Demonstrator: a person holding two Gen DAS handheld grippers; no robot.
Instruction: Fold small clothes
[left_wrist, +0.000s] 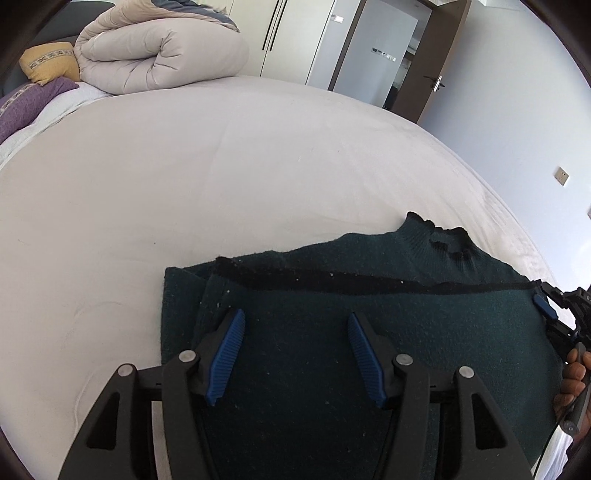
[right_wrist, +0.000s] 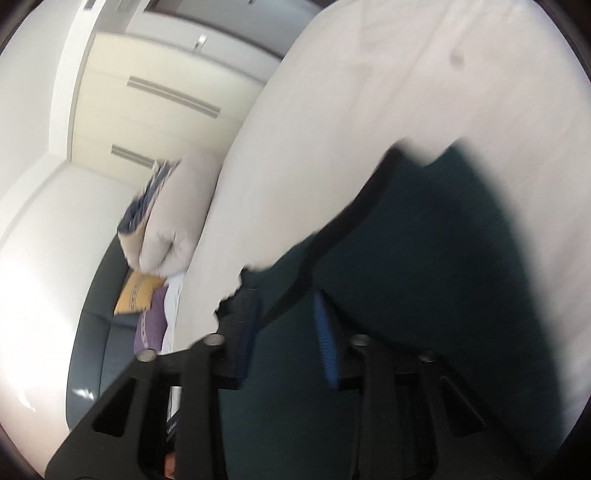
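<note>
A dark green knit sweater (left_wrist: 369, 295) lies partly folded on the white bed (left_wrist: 184, 184), its collar (left_wrist: 448, 240) pointing away. My left gripper (left_wrist: 295, 321) is open, its blue pads just above the sweater's near part, holding nothing. My right gripper (left_wrist: 546, 306) shows at the sweater's right edge, a hand behind it. In the blurred, tilted right wrist view the right gripper (right_wrist: 286, 314) has its jaws apart over the sweater (right_wrist: 424, 258), with a fold's black-trimmed edge between the fingers; no grip on the cloth is visible.
A rolled beige duvet (left_wrist: 159, 55), a yellow cushion (left_wrist: 48, 62) and a purple cushion (left_wrist: 22, 107) sit at the bed's far left. Wardrobe doors (left_wrist: 288, 37) and an open doorway (left_wrist: 399, 62) stand beyond the bed. The bed's right edge (left_wrist: 517, 214) is close to the sweater.
</note>
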